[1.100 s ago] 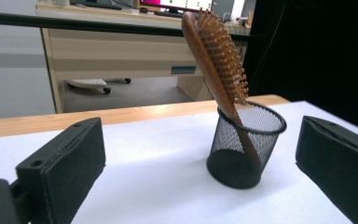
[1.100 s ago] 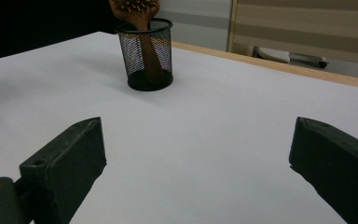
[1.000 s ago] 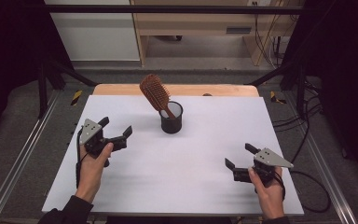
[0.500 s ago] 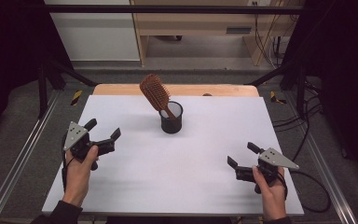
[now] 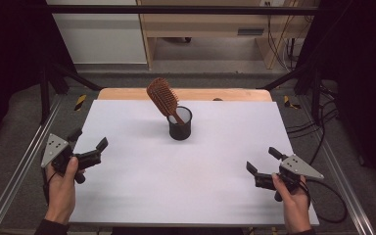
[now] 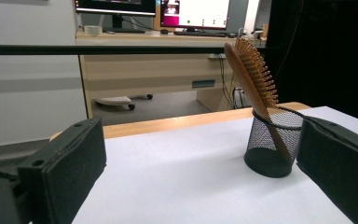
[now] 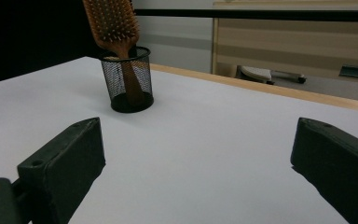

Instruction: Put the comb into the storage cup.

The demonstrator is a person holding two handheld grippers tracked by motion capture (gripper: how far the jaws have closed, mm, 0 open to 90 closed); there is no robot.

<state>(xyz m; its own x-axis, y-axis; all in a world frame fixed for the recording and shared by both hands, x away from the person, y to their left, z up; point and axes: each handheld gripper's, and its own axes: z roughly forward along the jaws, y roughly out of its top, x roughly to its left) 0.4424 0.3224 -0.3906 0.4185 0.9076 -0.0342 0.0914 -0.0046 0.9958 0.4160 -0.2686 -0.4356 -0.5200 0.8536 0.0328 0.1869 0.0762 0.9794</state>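
High view: a wooden paddle hairbrush (image 5: 163,97) stands handle-down in a black mesh cup (image 5: 180,125) just above the middle of the frame, on the white table (image 5: 186,196). The brush's long axis is tilted: the handle runs from the cup's floor up and toward the upper left, so the bristled head overhangs the cup's left rim.

The left gripper (image 5: 88,147) sits at the lower left of the frame, its jaws spread wide with nothing between them, aimed toward the right and slightly up at the cup. The right gripper (image 5: 260,160) sits at the lower right, jaws likewise parted and empty. Both are well apart from the cup. The left looks somewhat nearer, and the brush head leans to its side.

In the left gripper view, the hairbrush (image 6: 252,74) and mesh cup (image 6: 272,142) lie at the right of the frame, close to the right-hand jaw's line, the head leaning toward the upper left. In the right gripper view, the hairbrush (image 7: 113,23) and cup (image 7: 128,81) stand in the upper left, off the gap between the jaws.

Judged from this, the left gripper has the shorter and better-aligned reach for the head, which should come out along the handle's slant.
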